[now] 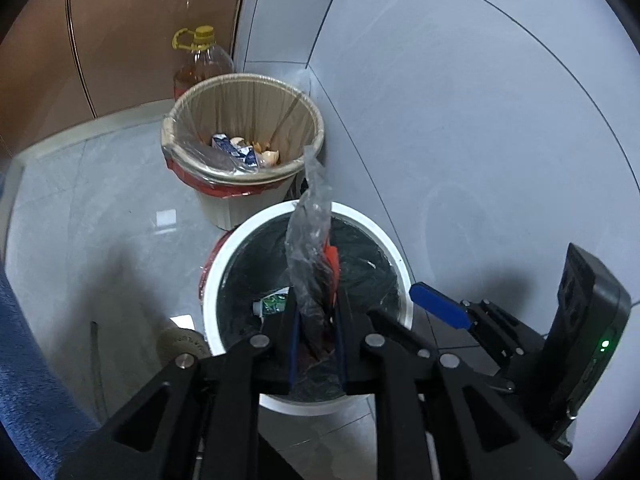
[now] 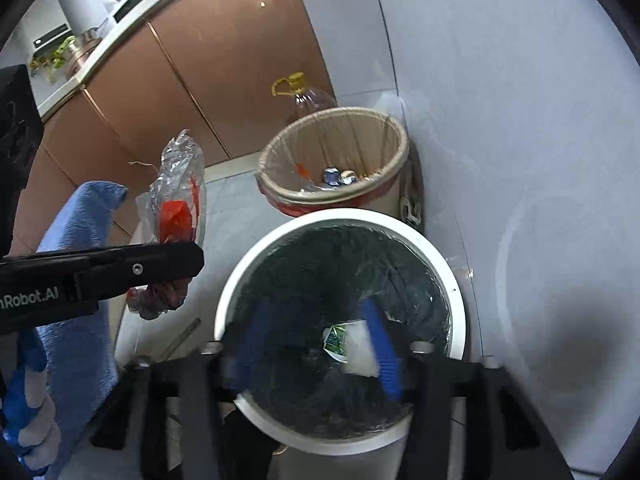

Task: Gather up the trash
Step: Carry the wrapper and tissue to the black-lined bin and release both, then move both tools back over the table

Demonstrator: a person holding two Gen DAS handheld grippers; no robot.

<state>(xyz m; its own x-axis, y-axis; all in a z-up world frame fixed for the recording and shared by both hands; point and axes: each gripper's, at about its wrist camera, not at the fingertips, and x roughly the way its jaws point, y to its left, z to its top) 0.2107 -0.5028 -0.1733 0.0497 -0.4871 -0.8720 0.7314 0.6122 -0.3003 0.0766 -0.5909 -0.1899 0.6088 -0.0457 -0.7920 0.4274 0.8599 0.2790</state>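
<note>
The left gripper [image 1: 316, 344] pinches a crumpled clear plastic wrapper [image 1: 312, 248] with a red scrap inside; its blue pads are closed on the wrapper's lower end. The wrapper's long axis runs up and away from the fingers, over the mouth of the white bin [image 1: 224, 264] with the black liner. The right wrist view places it just left of the rim, so a release here could miss. The right gripper [image 2: 320, 348] hangs over that bin, fingers spread, nothing between them. A carton [image 2: 340, 340] lies inside. The tan bin [image 1: 244, 80] stands behind
</note>
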